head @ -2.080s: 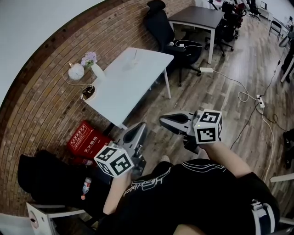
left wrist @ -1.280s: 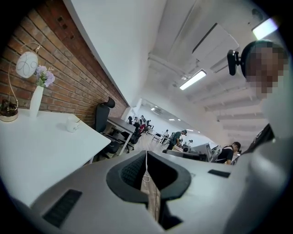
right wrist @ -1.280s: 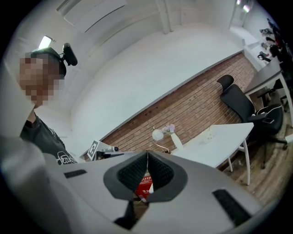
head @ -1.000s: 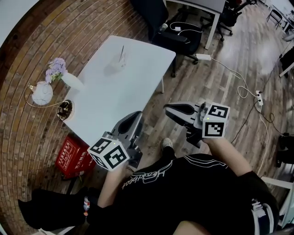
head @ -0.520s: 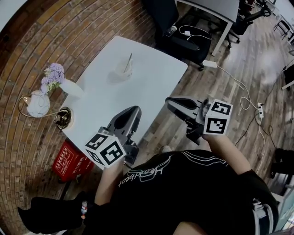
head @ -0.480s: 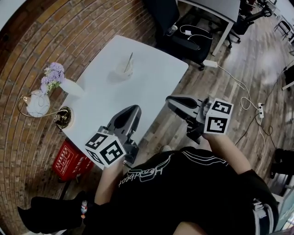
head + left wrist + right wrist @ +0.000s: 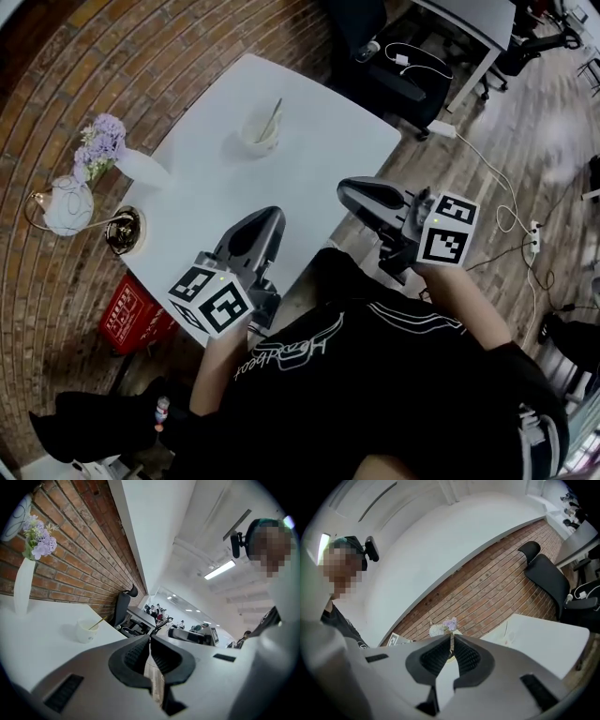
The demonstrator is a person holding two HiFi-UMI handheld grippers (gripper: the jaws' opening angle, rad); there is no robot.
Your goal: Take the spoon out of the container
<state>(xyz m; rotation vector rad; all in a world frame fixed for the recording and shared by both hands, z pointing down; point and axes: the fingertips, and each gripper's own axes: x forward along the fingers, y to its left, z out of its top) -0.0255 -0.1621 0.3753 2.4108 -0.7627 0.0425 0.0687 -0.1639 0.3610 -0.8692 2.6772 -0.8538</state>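
Note:
A small white container [image 7: 260, 132] stands on the far part of the white table [image 7: 309, 178], with a light spoon [image 7: 273, 116] leaning out of it. My left gripper [image 7: 266, 217] hangs over the table's near edge, shut and holding nothing, well short of the container. In the left gripper view the container [image 7: 86, 631] and spoon [image 7: 97, 623] sit ahead and left of the left gripper [image 7: 150, 641]. My right gripper [image 7: 346, 190] is shut and empty, off the table's right edge. In the right gripper view the right gripper [image 7: 451, 636] points past the table [image 7: 548, 639].
A white vase of purple flowers [image 7: 105, 142], a pale teapot [image 7: 67, 206] and a small round dish [image 7: 123, 232] stand at the table's left end by the brick wall. A red box [image 7: 131, 319] lies on the floor. A black office chair [image 7: 389, 70] and cables [image 7: 511, 202] lie beyond.
Both grippers have moved forward toward the table, still shut. The left one now reaches over the table's near edge. The container shows larger and closer in the head view.

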